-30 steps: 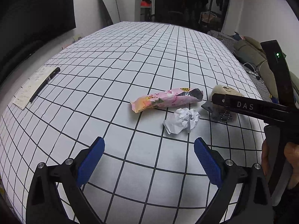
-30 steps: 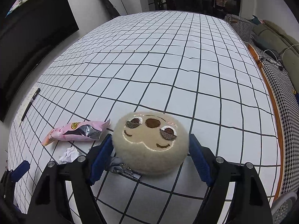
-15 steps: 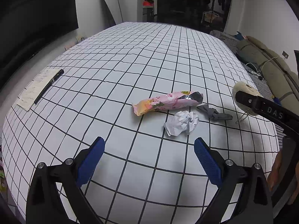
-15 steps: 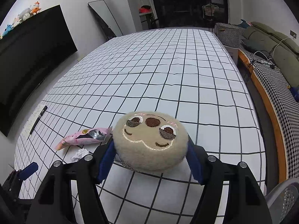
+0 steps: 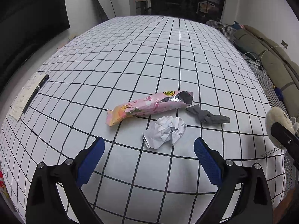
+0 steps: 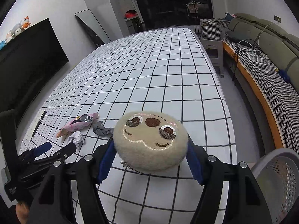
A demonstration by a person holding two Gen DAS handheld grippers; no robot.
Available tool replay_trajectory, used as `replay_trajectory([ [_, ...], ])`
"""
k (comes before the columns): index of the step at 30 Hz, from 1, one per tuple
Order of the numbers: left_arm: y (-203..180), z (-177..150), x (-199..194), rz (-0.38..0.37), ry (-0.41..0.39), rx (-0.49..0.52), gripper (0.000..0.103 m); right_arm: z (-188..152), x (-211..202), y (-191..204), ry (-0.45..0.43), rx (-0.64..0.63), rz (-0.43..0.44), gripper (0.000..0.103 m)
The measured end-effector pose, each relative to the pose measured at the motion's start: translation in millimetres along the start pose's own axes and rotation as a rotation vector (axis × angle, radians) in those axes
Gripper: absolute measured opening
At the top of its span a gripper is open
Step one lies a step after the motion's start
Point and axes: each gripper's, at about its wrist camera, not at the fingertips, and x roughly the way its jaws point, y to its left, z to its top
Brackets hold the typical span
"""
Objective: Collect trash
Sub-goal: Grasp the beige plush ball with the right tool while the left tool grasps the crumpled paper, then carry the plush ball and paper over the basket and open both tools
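Note:
A pink snack wrapper (image 5: 149, 106), a crumpled white paper ball (image 5: 165, 130) and a knotted grey sock (image 5: 207, 114) lie together on the checked bed cover. My left gripper (image 5: 148, 143) hovers open just in front of the paper ball, with nothing between its blue pads. My right gripper (image 6: 149, 145) is shut on a round beige plush face (image 6: 149, 140), held in the air over the bed's near right side. The right wrist view also shows the wrapper (image 6: 78, 124), paper ball (image 6: 75, 139), sock (image 6: 101, 129) and left gripper (image 6: 58, 147) at the left.
A black pen on a paper note (image 5: 35, 93) lies near the bed's left edge. A grey perforated basket (image 6: 276, 169) stands by the bed's near right corner. A sofa (image 6: 271, 56) runs along the right wall, beyond a narrow strip of floor.
The right gripper closed on the plush, lifted it off the bed and carried it right, uncovering the grey sock. The left gripper edged closer to the paper ball.

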Motion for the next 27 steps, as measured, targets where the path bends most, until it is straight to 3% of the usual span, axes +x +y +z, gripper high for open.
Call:
replay_trajectory([
  [9,-5,6,17,0.027,0.015,0.020,0.091,-18,-9,-19,0.020,0.056,0.017,0.066],
  [12,-7,8,21,0.018,0.023,0.020,0.080,-21,-10,-21,0.023,0.059,0.022,0.066],
  [15,-8,8,23,0.006,0.035,0.020,0.063,-21,-11,-23,0.021,0.063,0.026,0.066],
  [17,-7,7,21,-0.009,0.029,0.021,0.047,-21,-12,-23,0.020,0.063,0.029,0.066],
  [20,-10,3,17,-0.022,0.026,0.029,0.032,-22,-14,-24,0.020,0.065,0.032,0.066],
  [22,-10,0,14,-0.031,0.027,0.034,0.026,-22,-15,-23,0.020,0.064,0.032,0.066],
  [27,-7,-10,0,-0.053,0.014,0.039,0.026,-25,-20,-20,0.016,0.062,0.031,0.066],
])
